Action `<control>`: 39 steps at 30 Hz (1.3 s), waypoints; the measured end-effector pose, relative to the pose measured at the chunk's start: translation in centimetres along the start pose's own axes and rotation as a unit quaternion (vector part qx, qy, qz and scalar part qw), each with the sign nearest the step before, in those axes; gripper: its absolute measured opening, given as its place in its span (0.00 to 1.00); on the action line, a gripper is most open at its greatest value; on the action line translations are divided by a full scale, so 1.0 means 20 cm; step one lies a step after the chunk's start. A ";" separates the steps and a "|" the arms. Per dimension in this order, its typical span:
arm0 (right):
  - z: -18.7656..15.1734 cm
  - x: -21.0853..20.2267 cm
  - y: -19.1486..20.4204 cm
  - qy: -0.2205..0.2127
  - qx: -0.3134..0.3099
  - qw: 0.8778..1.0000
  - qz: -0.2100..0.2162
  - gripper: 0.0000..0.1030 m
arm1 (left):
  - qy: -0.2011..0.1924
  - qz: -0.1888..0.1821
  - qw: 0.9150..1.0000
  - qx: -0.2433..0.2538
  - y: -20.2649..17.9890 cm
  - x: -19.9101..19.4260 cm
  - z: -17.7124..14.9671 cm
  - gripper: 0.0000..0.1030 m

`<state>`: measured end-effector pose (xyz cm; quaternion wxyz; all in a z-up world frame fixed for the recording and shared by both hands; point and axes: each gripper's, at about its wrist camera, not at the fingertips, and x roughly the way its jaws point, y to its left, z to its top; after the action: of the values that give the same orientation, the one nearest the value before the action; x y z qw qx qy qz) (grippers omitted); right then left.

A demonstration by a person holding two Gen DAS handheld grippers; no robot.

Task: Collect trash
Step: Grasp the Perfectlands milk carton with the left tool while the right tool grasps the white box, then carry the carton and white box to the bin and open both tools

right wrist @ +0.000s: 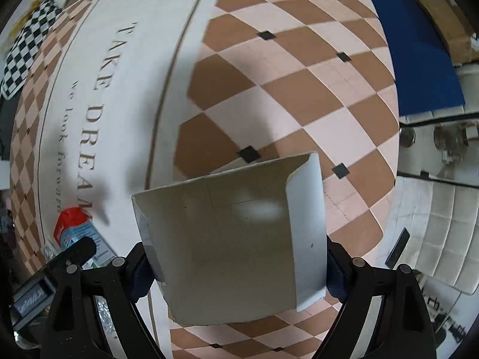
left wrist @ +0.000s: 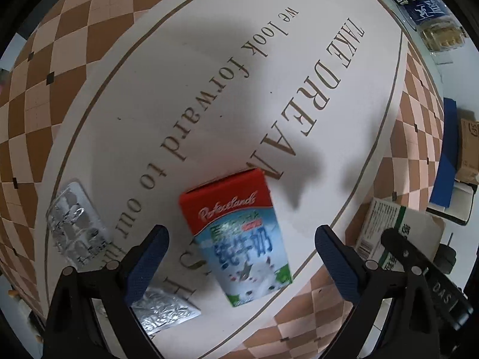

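Observation:
A red, blue and white milk carton [left wrist: 236,236] lies on the white oval of the rug, between the fingers of my open left gripper [left wrist: 242,254], which hovers over it without touching. The carton also shows at the left of the right wrist view [right wrist: 74,227]. Two silver blister packs [left wrist: 76,224] [left wrist: 164,311] lie left of and beneath the left finger. My right gripper [right wrist: 236,272] is shut on a flattened grey-white cardboard box [right wrist: 233,239], held above the checkered rug. That box, with green print, shows in the left wrist view [left wrist: 398,233].
The rug [right wrist: 299,89] has a brown and pink checkered border around a white oval with lettering. A blue mat [right wrist: 419,59] and cardboard boxes [right wrist: 443,18] lie beyond its right edge. Packaged items [left wrist: 431,15] sit at the far corner. A black-and-white checkered cloth [right wrist: 27,48] lies at the left.

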<state>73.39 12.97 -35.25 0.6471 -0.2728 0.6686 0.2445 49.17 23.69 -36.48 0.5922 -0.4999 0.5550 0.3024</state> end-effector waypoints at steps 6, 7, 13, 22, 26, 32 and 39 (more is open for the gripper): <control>0.01 0.01 -0.03 0.004 0.002 1.000 -0.003 0.89 | -0.018 0.024 1.000 0.002 -0.01 0.01 -0.02 0.54; 0.01 0.01 -0.04 0.005 0.003 1.000 -0.004 0.89 | -0.020 0.022 1.000 0.004 0.00 0.01 -0.03 0.54; 0.03 0.02 0.02 0.011 -0.005 1.000 -0.007 0.89 | -0.023 0.030 0.999 0.021 -0.01 0.04 -0.02 0.54; -0.06 -0.01 0.03 -0.012 -0.010 1.000 -0.013 0.85 | -0.056 0.005 0.997 0.055 -0.03 -0.07 -0.09 0.52; -0.13 -0.06 0.02 -0.036 0.003 0.999 -0.011 0.85 | -0.076 -0.005 0.995 0.071 0.00 -0.18 -0.14 0.52; -0.35 -0.19 0.01 -0.088 0.025 0.996 -0.015 0.85 | -0.109 -0.010 0.989 0.103 0.09 -0.36 -0.25 0.52; -0.67 -0.37 0.05 -0.137 0.048 0.989 -0.010 0.84 | -0.144 -0.010 0.977 0.159 0.23 -0.56 -0.42 0.52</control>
<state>62.97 5.05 -27.26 0.7473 -0.2121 0.5822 0.2402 39.63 19.64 -25.87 0.7407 -0.3562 0.4997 0.2735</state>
